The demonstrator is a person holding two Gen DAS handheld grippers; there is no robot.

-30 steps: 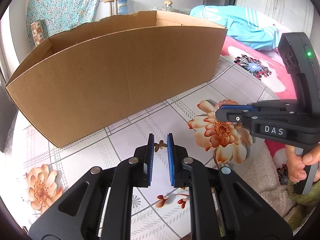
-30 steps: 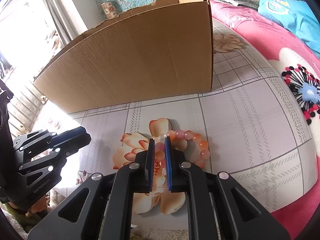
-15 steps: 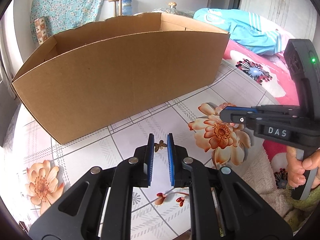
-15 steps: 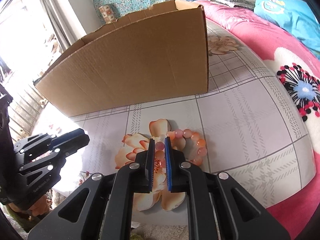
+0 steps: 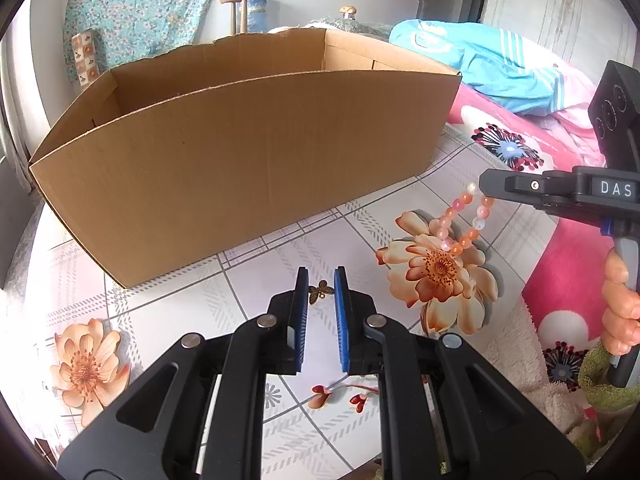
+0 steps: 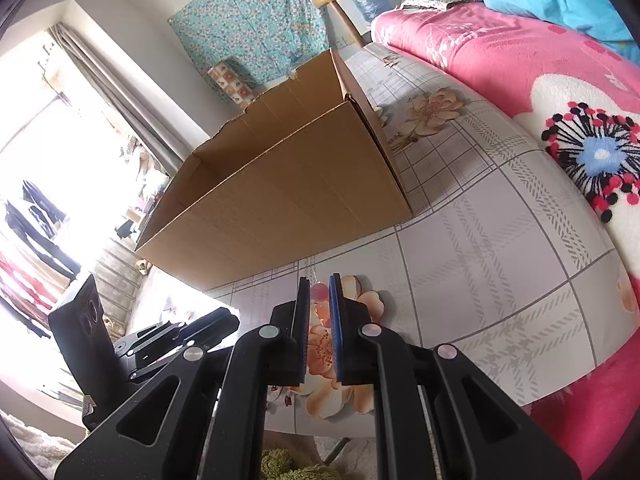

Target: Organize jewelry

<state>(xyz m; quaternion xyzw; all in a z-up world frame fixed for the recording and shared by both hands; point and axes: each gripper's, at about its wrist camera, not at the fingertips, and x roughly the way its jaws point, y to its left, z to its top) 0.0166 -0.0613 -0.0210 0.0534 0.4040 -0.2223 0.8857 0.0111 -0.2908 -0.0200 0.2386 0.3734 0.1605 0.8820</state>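
An orange and pink bead bracelet [image 5: 464, 220] hangs from my right gripper [image 5: 486, 186], lifted above the floral tablecloth; in the right wrist view a pink bead [image 6: 319, 292] sits pinched between the blue pads of that gripper [image 6: 319, 290]. My left gripper [image 5: 321, 286] has its pads close together around a small brass butterfly charm [image 5: 321, 290], held off the table. An open brown cardboard box [image 5: 240, 152] stands just beyond both grippers; it also shows in the right wrist view [image 6: 288, 196].
A pink flowered blanket [image 6: 540, 92] and a blue garment [image 5: 480, 64] lie on the bed to the right of the table. The table edge [image 6: 560, 364] runs near my right gripper. A green fluffy cloth [image 5: 604, 380] lies below at the right.
My right gripper has risen and tilted, lifting the bead bracelet off the tablecloth so that it hangs. My left gripper has risen slightly with the butterfly charm.
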